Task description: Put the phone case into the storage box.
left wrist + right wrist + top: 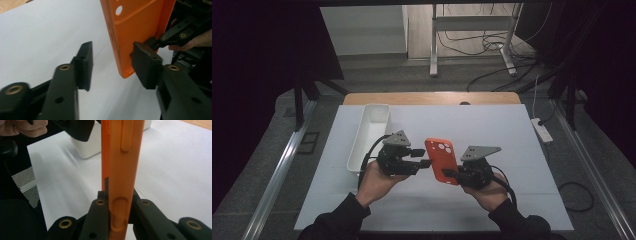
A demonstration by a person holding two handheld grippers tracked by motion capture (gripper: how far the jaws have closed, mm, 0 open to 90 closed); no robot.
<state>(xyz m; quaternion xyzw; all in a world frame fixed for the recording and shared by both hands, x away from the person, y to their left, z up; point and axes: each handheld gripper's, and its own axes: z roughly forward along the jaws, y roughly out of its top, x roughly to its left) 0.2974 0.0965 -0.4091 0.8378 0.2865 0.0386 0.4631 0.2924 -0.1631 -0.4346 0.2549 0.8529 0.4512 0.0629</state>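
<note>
Held above the white counter [522, 150], just right of the white bin [369, 134] and between the two hands: an orange phone case [442, 160], upright and tilted, camera cut-outs toward the top. Right tongs [451, 175] pinching the orange phone case at its lower end, one pad pressed on each face, thin edge with its moulded side buttons rising straight up in the right gripper view [122, 177]. Left tongs [424, 157] spread on the bin side of the orange phone case, nothing clamped; in the left gripper view, one pad [146, 63] lying against the case's open inner face near its lower corner, the other pad [85, 63] standing apart over bare counter, the case's outer wall in the gap between them. Whether that near pad truly touches or merely overlaps the case: cannot tell. Behind the orange phone case in the left gripper view, the right tongs' linkage and fingers of the right hand [192, 45]. Farther from the case than the bin, the counter's wooden far edge [432, 98].
</note>
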